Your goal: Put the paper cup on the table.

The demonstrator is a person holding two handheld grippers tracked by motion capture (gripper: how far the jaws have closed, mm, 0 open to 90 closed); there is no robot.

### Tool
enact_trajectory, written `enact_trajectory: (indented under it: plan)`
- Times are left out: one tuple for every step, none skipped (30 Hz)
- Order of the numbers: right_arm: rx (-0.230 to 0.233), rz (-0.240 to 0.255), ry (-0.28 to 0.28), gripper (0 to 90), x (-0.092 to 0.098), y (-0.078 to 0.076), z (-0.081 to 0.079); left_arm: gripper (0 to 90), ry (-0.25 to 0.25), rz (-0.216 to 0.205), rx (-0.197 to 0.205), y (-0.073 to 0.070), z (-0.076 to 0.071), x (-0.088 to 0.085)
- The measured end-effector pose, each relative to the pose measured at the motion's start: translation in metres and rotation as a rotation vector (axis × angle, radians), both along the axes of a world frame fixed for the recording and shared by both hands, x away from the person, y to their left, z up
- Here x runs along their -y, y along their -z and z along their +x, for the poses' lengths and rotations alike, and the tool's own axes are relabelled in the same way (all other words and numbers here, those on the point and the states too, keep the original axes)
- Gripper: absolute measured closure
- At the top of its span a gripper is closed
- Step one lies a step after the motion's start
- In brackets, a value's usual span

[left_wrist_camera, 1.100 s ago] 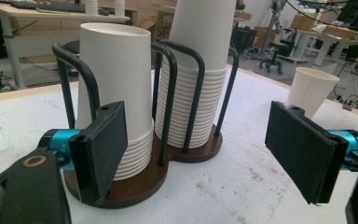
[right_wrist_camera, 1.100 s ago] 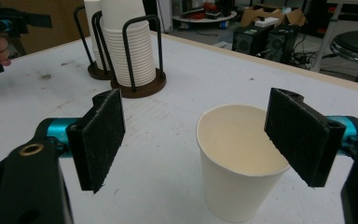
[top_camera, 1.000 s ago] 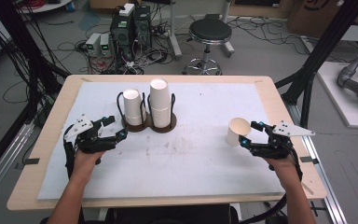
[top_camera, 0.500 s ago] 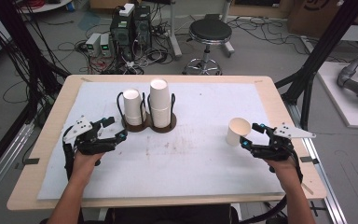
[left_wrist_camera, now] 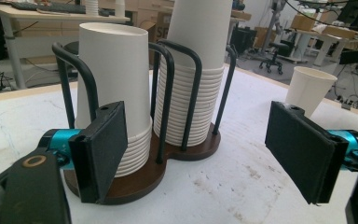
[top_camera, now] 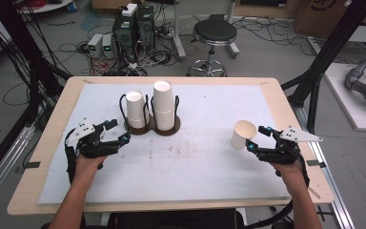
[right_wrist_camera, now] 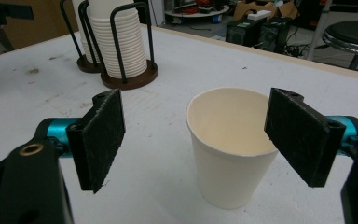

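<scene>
A single white paper cup stands upright on the white mat at the right. My right gripper is open just to its right; in the right gripper view the cup sits between and slightly ahead of the two black pads, untouched. A brown two-slot holder with black wire loops carries a short cup stack and a taller stack. My left gripper is open just left of the holder, with the short stack close ahead of its left pad.
The white mat covers most of the wooden table. Beyond the far edge are a stool, computer boxes and cables on the floor. Black frame poles rise at both sides.
</scene>
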State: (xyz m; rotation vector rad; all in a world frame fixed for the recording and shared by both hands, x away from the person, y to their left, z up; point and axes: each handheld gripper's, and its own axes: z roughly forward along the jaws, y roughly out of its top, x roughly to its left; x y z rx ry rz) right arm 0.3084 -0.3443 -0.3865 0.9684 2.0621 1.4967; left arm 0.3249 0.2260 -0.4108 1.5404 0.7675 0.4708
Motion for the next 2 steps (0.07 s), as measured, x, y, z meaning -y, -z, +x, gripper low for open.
enact_trajectory:
  plan:
    - [0.003, 0.001, 0.003, 20.8, 0.0004, 0.0000, 0.0001, 21.0, 0.000, 0.000, -0.002, 0.0001, 0.0002, 0.0003]
    - [0.005, 0.001, 0.004, 20.8, 0.0008, -0.0001, 0.0001, 21.0, 0.001, 0.002, -0.003, 0.0003, 0.0006, 0.0005]
